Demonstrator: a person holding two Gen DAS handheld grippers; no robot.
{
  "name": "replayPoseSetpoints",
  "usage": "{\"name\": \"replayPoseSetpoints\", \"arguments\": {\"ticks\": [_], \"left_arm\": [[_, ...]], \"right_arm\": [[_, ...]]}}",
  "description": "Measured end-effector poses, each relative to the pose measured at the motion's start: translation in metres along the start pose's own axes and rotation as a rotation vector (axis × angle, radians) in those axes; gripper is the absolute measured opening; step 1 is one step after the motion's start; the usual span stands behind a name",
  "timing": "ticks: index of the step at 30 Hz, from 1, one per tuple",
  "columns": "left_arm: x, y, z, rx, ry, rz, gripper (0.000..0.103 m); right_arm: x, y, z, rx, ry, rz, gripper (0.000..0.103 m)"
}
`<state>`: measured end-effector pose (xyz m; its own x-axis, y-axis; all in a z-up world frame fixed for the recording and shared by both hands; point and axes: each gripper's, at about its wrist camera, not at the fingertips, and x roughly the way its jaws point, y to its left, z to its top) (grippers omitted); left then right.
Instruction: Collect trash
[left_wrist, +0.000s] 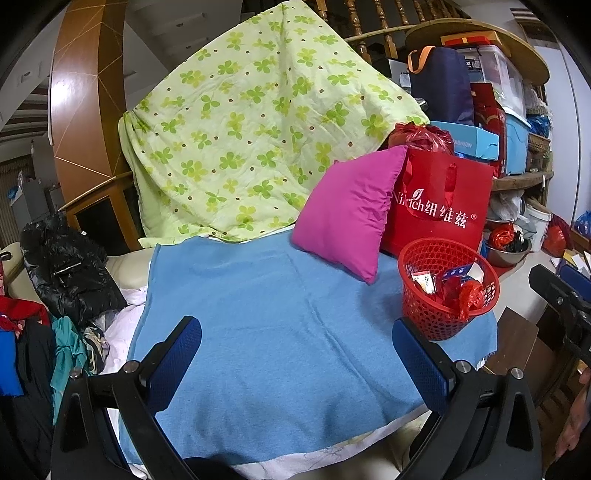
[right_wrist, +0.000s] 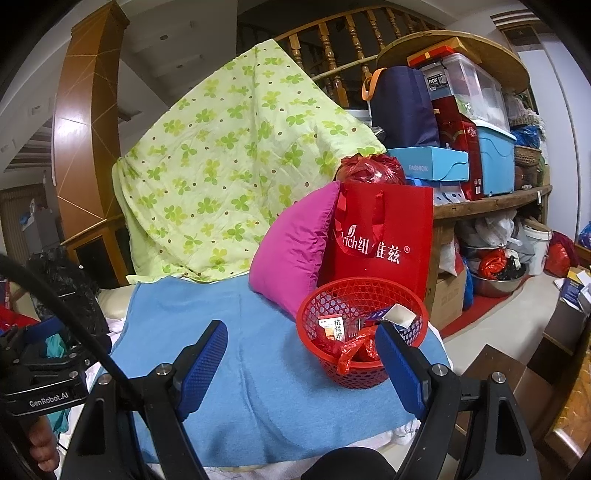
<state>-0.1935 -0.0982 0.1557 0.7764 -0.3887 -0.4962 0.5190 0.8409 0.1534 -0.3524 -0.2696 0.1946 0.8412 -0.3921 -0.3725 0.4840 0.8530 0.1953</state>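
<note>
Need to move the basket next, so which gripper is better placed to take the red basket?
Right. The right gripper is open, one finger beside the red basket's rim. The left gripper, also open, faces bare blue towel, with the basket off to its right.

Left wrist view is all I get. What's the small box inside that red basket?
Observer: In the right wrist view, the small box in the red basket is orange and white, with Chinese characters printed on it.
Operator: Is the other gripper holding anything?
Observer: No. The right gripper is open and empty, and one of its fingers shows in front of the basket's rim.
Operator: Anything beside the red bag that I can't see?
Observer: A cardboard box sits under the wooden shelf, just right of the red bag.
</note>
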Motion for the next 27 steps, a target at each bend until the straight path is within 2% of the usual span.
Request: {"name": "replayPoseSetpoints", "arguments": {"ticks": [27], "left_arm": [[0.000, -0.006, -0.001, 0.020, 0.008, -0.005, 0.103]], "right_arm": [[0.002, -0.013, 0.003, 0.014, 0.010, 0.004, 0.085]]}}
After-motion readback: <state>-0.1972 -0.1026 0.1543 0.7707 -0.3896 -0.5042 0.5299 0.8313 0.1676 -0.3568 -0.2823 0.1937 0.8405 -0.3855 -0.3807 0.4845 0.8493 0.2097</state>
